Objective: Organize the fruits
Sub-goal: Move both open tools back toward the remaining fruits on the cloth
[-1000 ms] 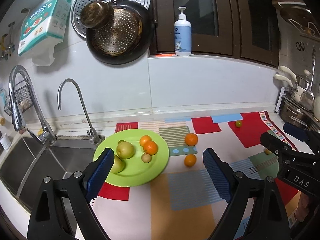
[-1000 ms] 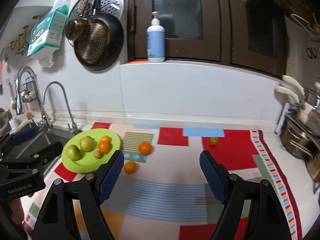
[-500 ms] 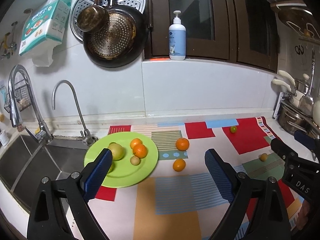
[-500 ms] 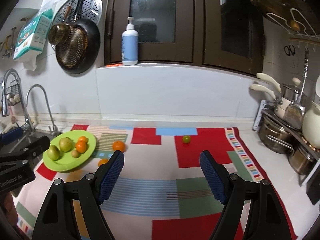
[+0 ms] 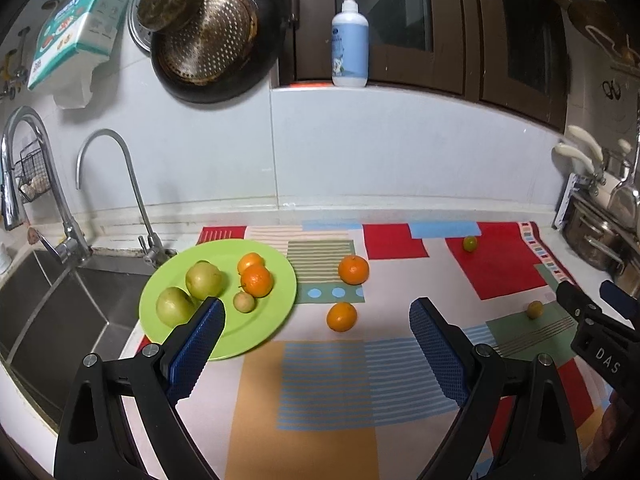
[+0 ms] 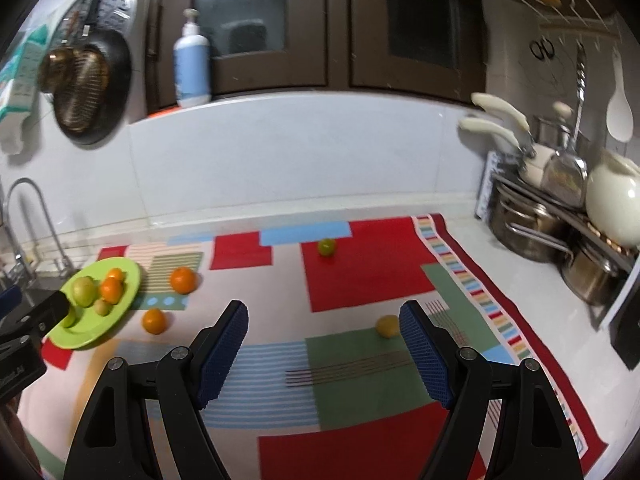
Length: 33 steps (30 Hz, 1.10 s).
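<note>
A green plate (image 5: 272, 312) at the left of the patterned mat (image 5: 320, 400) holds two green apples, two oranges and a small pale fruit. Two oranges (image 5: 353, 269) (image 5: 341, 317) lie loose on the mat right of the plate. A small green fruit (image 5: 469, 243) sits on the far red patch and a small yellow fruit (image 5: 534, 309) lies at the right. My left gripper (image 5: 316, 340) is open and empty above the mat's front. My right gripper (image 6: 322, 336) is open and empty, with the yellow fruit (image 6: 387, 326) just ahead beside its right finger. The plate (image 6: 128, 292) shows at the left there.
A steel sink (image 5: 48, 312) with two taps lies left of the plate. Pots and a white kettle (image 6: 612, 200) stand on a rack at the right. A soap bottle (image 5: 349, 40) sits on the sill. Pans hang on the wall.
My right gripper has swung to the right and the yellow fruit has come into its view. My left gripper has pulled back a little from the plate. Both stay open.
</note>
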{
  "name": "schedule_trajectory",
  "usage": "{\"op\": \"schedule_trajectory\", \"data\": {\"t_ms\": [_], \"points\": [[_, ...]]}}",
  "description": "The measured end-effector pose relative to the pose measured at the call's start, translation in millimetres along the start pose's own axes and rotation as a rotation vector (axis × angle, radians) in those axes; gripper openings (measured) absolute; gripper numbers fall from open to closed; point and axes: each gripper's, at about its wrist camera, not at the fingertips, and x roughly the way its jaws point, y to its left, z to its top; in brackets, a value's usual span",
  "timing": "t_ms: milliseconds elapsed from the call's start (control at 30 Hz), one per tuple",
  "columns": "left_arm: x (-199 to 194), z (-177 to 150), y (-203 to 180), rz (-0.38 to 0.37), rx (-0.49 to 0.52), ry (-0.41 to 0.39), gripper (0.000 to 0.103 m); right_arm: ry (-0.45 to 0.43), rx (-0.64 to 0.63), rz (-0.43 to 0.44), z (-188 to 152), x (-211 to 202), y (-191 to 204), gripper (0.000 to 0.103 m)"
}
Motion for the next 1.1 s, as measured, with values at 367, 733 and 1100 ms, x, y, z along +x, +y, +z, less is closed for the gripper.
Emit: {"op": "schedule_trajectory", "data": {"t_ms": [367,733,1100], "points": [[48,-5,-17,0.032,0.029,0.054,0.094,0.094,0.127,-0.095,-12,52,-28,0.079],[96,-14,-25,0.014,0.002,0.158,0.089,0.185,0.220,-0.158,-20,100,-43,0.078],[141,-21,-28,0.026,-0.015,0.257,0.071,0.266,0.251,-0.213,-24,139,-47,0.069]]}}
